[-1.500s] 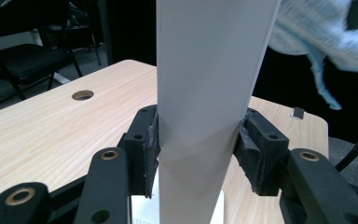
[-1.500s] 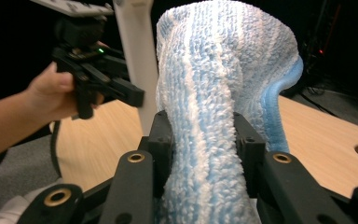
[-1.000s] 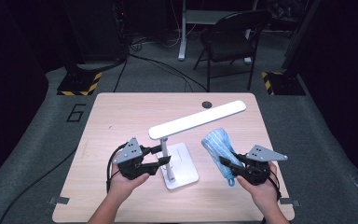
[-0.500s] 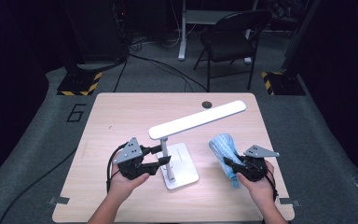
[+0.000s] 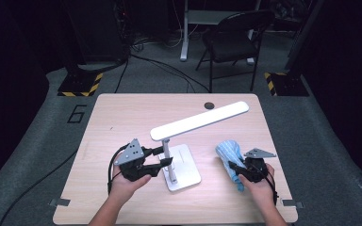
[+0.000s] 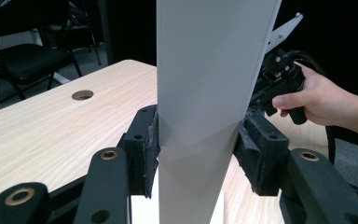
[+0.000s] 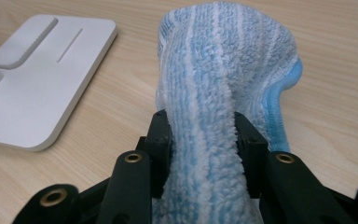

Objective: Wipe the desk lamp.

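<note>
Lamp (image 5: 181,141) stands at the middle of the table (image 5: 122,113), its flat base (image 5: 186,167) near the person's edge and its long white head (image 5: 200,121) slanting up and away toward the far right corner. The left gripper (image 5: 162,157) is at the post (image 5: 168,160) from the left, jaws pinching it from both sides; in the left gripper view the pads (image 6: 151,149) press flat against the grey post (image 6: 200,116). So the lamp is steadied.

To the right of the base lies the blue striped cloth (image 5: 229,157), bunched, its long axis running away from the person, the far end resting on the table. The right gripper (image 5: 238,170) clamps the near end; in its own view the jaws squeeze the towelling (image 7: 205,140) between them, having just eased a little wider without letting go. The cloth lies well apart from the head and below it, just beside the base. Wiping the lamp would likely call for the right hand to carry the cloth left and up.
</note>
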`<state>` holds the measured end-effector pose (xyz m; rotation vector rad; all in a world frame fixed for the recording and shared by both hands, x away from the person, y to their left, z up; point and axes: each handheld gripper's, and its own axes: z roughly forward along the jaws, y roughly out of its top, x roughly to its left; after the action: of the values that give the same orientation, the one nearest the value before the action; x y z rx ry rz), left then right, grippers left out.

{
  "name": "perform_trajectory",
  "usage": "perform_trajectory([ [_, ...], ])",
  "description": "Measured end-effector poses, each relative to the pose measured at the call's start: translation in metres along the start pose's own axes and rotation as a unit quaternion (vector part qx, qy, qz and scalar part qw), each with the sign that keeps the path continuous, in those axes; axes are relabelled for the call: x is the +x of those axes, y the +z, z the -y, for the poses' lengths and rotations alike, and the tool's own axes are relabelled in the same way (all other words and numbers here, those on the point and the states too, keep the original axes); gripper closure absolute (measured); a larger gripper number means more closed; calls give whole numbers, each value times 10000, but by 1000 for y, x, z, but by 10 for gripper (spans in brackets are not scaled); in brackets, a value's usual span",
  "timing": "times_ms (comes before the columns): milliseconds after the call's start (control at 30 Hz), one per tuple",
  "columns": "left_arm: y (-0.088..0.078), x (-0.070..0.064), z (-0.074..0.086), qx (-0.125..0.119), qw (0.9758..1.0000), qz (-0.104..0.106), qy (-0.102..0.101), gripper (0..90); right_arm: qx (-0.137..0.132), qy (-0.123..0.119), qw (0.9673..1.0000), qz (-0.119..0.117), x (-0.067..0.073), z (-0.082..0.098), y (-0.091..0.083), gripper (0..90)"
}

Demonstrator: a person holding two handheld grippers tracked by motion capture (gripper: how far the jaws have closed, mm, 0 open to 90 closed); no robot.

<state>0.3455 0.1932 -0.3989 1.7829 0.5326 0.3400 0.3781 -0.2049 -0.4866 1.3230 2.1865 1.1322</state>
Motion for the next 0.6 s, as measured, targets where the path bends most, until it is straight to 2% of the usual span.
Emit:
perform_trajectory([
  [367,0,0,0,-2,10000,0,-5,520,292,9,9995,154,-3,10,11,630],
  [467,0,0,0,4,10000,4,-12,519,357,97,9992,151,-4,11,12,594],
  [600,0,0,0,4,10000,-1,-17,518,474,90,9988,106,-4,10,13,532],
])
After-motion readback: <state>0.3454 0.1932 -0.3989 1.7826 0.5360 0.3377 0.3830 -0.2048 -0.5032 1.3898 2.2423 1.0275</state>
